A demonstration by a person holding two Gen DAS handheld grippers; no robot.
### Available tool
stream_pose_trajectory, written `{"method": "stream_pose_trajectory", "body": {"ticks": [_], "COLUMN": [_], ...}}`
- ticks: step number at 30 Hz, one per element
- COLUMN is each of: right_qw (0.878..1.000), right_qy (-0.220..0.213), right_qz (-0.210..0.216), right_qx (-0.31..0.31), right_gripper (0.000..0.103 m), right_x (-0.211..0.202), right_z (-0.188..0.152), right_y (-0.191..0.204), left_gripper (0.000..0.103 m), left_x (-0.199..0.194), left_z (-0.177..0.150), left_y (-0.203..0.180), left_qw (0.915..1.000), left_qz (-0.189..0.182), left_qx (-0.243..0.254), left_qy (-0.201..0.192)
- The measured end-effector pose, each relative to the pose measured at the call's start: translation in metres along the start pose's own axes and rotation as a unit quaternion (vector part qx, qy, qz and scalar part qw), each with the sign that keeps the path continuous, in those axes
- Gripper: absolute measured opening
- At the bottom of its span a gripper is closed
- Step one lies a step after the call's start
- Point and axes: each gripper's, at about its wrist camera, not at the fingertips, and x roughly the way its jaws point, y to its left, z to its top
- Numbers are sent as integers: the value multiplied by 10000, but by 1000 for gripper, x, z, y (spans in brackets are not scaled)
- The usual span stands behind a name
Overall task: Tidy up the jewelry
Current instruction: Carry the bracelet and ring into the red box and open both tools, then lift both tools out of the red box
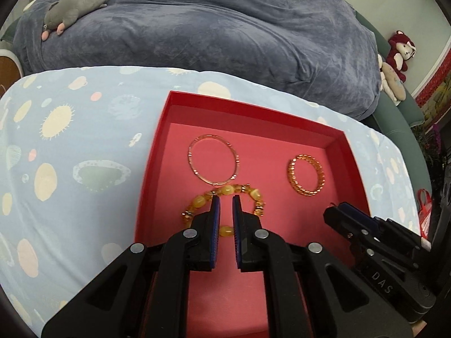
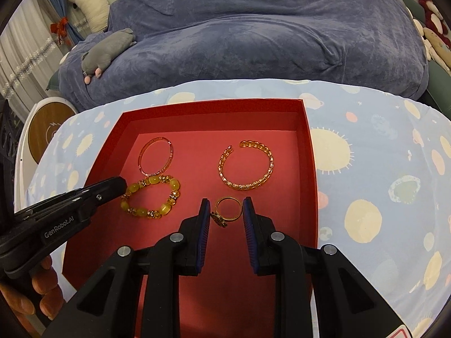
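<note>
A red tray (image 1: pixel 253 112) (image 2: pixel 308 169) lies on a patterned blue cloth and holds the jewelry. A thin clear bangle (image 1: pixel 213 159) (image 2: pixel 156 156), a gold chain cuff (image 1: pixel 305 178) (image 2: pixel 246 166) and a yellow bead bracelet (image 1: pixel 225 211) (image 2: pixel 150 197) lie on its floor. My left gripper (image 1: pixel 226 198) (image 2: pixel 121 187) is slightly open over the bead bracelet. A small gold ring (image 2: pixel 228 211) lies between the open fingers of my right gripper (image 2: pixel 226 202), whose tip shows in the left wrist view (image 1: pixel 335 211).
A blue velvet blanket (image 1: pixel 225 28) (image 2: pixel 253 33) lies heaped behind the table with a grey plush toy (image 1: pixel 76 5) (image 2: pixel 108 50) on it. Stuffed toys (image 1: pixel 397 56) sit at the right. A round wooden stool (image 2: pixel 46 135) stands at the left.
</note>
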Motion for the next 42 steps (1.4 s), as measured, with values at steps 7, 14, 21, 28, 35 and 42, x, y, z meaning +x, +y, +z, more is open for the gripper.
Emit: {"method": "stream_pose_trajectory", "body": {"ticks": [7,14,21,28,35,42], "right_qw": [9996,9992,9995,9992,9985,9988], "right_qy": [220,244,13,-306,-396,-268], "right_qz": [-143,-230,-272,-248,-290,-332], "right_qx": [-121,-205,-150,60,225,251], "right_gripper": [23,25,34,35,35,35], "right_x": [18,20,-2,-54,-101,-125], "right_z": [2,0,-1,-18,-60,-116], "right_y": [4,7,6,-3,-7,3], "left_gripper": [9,10,25,35,36,36], "left_x": [14,9,-11,-54,-93,-115], "left_z": [-1,-5,-8,-26,-63,-114], "left_y": [5,8,10,10,10,10], "left_qw": [9982,9981,9980,9972,9969,9977], "left_qz": [533,564,547,529,518,529], "left_qx": [241,230,123,29,-25,-43], "left_qy": [124,-31,-296,-535,-585,-432]}}
